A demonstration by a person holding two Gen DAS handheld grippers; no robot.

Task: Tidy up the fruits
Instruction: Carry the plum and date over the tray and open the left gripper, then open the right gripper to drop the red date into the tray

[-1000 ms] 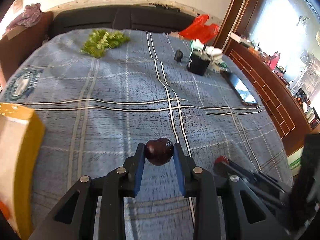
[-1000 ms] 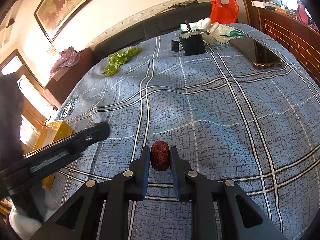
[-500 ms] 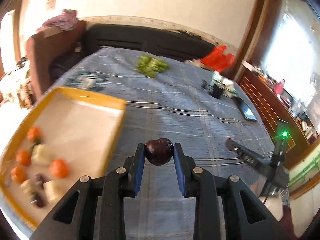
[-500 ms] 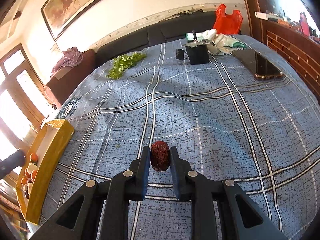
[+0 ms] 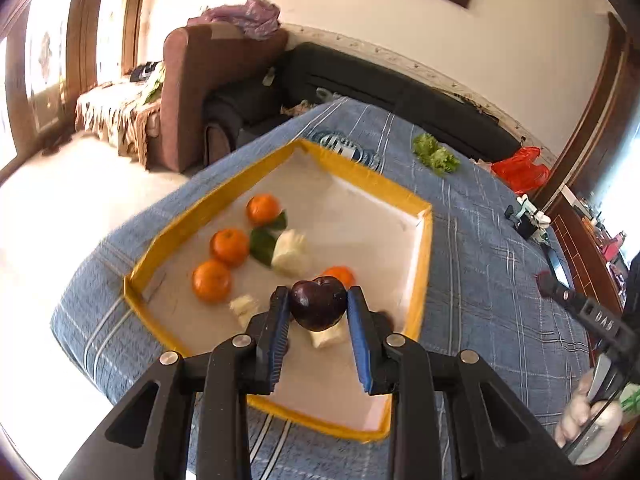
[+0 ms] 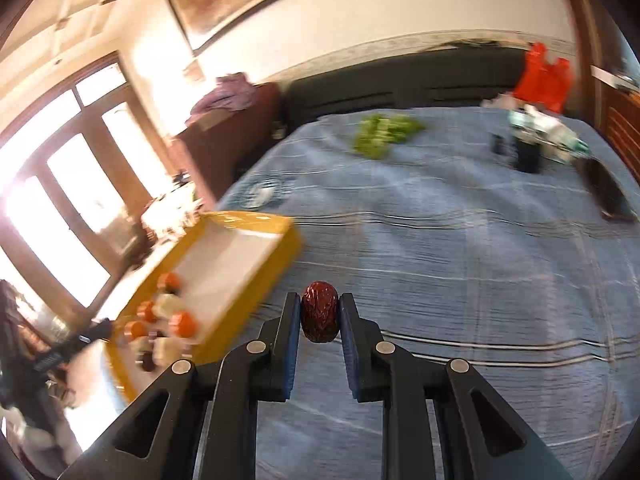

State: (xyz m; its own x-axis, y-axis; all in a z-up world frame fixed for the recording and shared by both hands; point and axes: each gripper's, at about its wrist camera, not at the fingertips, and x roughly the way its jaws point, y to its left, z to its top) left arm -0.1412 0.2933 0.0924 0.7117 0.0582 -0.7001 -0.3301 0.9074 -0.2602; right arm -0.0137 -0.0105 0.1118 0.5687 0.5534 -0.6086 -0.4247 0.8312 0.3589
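Observation:
My left gripper (image 5: 319, 300) is shut on a dark purple plum (image 5: 318, 302) and holds it above the yellow-rimmed white tray (image 5: 422, 276). The tray holds several oranges (image 5: 229, 246), green leaves (image 5: 263, 245) and pale fruit chunks (image 5: 290, 253). My right gripper (image 6: 319, 312) is shut on a wrinkled red date (image 6: 319, 317), above the blue checked cloth (image 6: 460, 256) to the right of the tray (image 6: 280, 240). The left gripper (image 6: 60, 350) shows blurred at the left edge of the right wrist view.
Green lettuce (image 5: 435, 155) lies on the cloth beyond the tray. A red bag (image 5: 520, 169), a black box (image 6: 528, 155) and a phone (image 6: 610, 192) sit at the far right. A brown armchair (image 5: 200, 80) stands left of the bed.
My left gripper has swung left with the plum and now hangs over the tray. My right gripper has turned left with the date, bringing the tray closer into its view.

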